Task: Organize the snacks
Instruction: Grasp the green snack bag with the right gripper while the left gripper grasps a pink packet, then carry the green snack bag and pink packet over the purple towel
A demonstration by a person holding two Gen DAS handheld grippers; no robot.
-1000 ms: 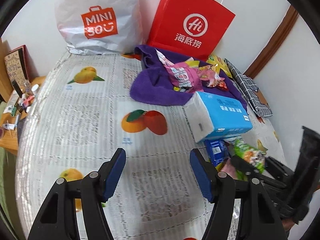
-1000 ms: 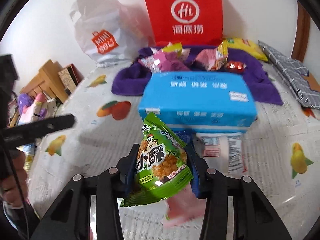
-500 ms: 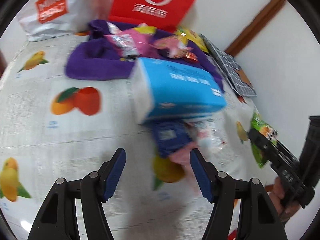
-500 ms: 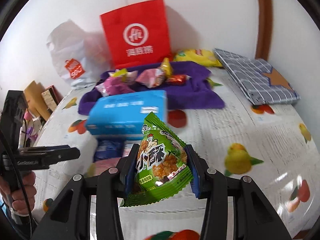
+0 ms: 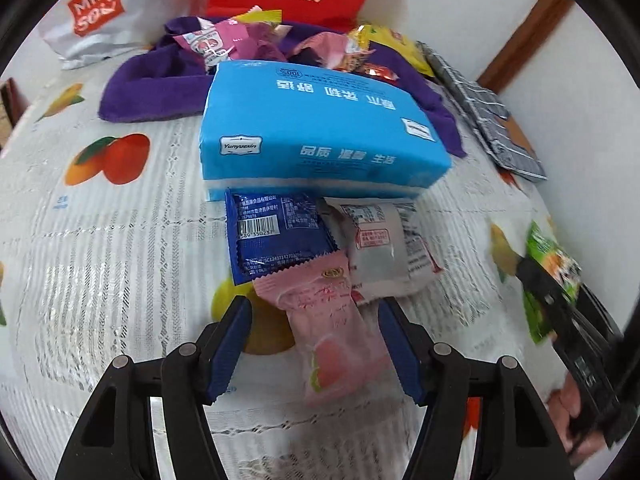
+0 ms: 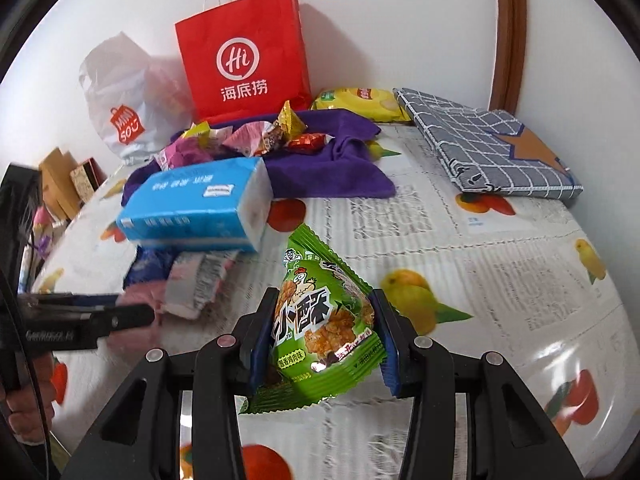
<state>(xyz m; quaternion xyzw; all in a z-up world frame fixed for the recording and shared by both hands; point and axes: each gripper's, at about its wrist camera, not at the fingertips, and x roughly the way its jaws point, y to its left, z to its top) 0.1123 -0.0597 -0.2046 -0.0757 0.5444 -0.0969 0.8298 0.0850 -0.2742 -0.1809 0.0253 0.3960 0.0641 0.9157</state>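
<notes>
- Green packet (image 6: 320, 320) sits clamped in my right gripper (image 6: 325, 332).
- My left gripper (image 5: 314, 344), fingers spread, straddles the pink packet (image 5: 332, 328) below the tissue pack (image 5: 320, 120).

The surface covering (image 5: 120, 260) is white with printed orange, red and yellow fruit motifs. The tissue pack (image 5: 320, 128) is light blue with white lettering; the towel (image 5: 152, 88) is purple; the paper bag (image 6: 244, 56) is red with a white logo; the folded cloth (image 6: 492, 148) is grey with a white grid. Snack packets: green (image 6: 320, 320), dark blue (image 5: 276, 236), pink (image 5: 328, 328), and white-grey with red markings (image 5: 384, 248).
</notes>
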